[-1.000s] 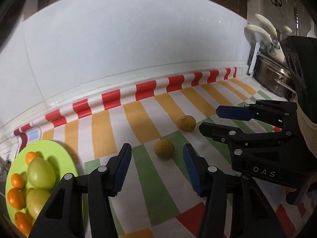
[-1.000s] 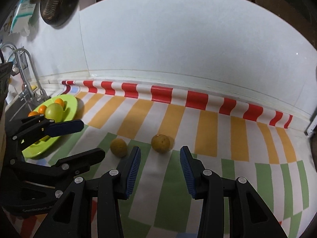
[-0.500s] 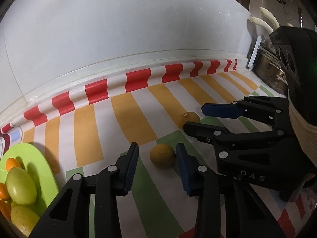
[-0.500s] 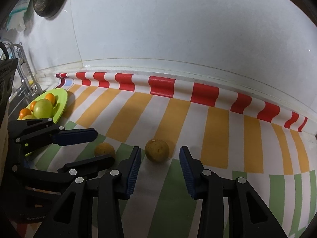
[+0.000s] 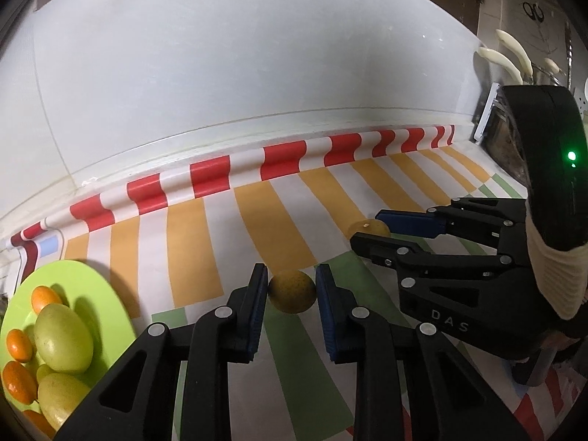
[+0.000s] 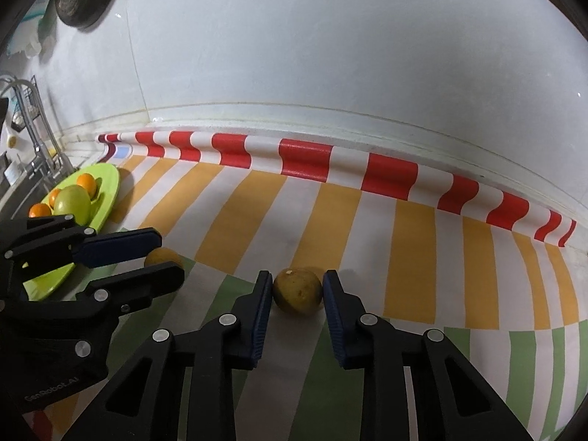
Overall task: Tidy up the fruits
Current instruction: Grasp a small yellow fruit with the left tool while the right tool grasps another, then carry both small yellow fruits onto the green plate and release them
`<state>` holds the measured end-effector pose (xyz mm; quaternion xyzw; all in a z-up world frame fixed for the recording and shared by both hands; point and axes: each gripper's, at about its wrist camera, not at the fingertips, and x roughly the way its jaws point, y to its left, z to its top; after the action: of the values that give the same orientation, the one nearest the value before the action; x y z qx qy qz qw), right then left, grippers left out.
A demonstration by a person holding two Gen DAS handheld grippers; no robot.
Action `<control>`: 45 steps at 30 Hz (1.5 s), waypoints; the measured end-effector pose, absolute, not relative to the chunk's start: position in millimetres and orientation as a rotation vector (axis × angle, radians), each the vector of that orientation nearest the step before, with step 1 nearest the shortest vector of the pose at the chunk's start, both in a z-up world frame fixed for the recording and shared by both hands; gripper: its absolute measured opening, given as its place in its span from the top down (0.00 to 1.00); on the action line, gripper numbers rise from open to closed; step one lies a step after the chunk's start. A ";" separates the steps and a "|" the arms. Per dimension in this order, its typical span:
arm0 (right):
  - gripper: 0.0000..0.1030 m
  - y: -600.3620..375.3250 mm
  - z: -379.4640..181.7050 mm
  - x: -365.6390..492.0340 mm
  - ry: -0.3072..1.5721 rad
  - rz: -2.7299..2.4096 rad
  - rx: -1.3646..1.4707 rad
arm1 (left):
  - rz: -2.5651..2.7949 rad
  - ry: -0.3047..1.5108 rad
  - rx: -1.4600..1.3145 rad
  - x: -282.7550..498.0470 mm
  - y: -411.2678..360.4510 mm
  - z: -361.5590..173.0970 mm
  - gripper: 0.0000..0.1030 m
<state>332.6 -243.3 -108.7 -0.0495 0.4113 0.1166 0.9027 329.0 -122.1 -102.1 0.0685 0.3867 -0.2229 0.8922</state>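
Both tongs are clenching together, left tongs (image 5: pixel 292 292) gripping one brown fruit (image 5: pixel 292 291), right tongs (image 6: pixel 297 292) another fruit (image 6: pixel 297 291), likely heading for the green plate (image 5: pixel 104 286).

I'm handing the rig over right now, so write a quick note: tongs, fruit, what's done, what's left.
Left tongs: shut on the nearer brown fruit, which sits on the striped cloth.
Right tongs: shut on the other brown fruit, also on the cloth.
Green plate, far left, already holds small oranges and pale green fruits.
Done: both loose fruits gripped.
Left: probably lift both and set them on the plate.
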 end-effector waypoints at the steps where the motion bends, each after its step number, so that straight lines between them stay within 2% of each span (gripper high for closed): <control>1: 0.71 -242.9 -107.8 331.4 0.849 0.238 -0.101 | -0.459 0.803 0.137 327.8 -120.2 -100.7 0.74; 23: 0.71 -219.2 -34.7 243.2 0.712 0.258 -0.056 | -0.422 0.700 0.098 257.4 -85.9 -41.7 0.74; 45: 0.71 -159.1 -2.3 180.6 0.647 0.320 -0.036 | -0.295 0.630 0.053 183.9 -12.7 -6.8 0.74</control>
<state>180.6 -159.1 -2.3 -0.0176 0.3167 0.1568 0.9353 183.9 -12.7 -6.8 0.0260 0.3087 -0.1443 0.9398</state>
